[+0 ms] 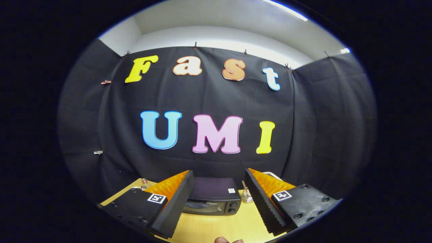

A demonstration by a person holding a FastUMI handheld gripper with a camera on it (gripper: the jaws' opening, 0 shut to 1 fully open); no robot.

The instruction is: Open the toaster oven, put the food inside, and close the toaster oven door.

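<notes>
Beyond my gripper [218,199] — fingers spread, holding nothing — sits the oven [213,199], door up, framed between them so I'm squared to it

fingers [218,199] apart, air between | toaster oven [212,199] beyond, door shut | table [216,226] bare ahead

- The toaster oven [213,199], low in the middle of the frame, has a matt dark top and a glossier front with a glass-like door.
- The table [216,226] under it is smooth, pale and wood-like, with a soft sheen.
- The gripper [219,199] stands wide apart, nothing between its 2 fingers [177,206]; their inner faces are ridged and matt, rubber-like.
- The booth wall [209,98] behind is matt, creased cloth.
- A small clear container [247,195], right of the oven, looks glossy.
</notes>
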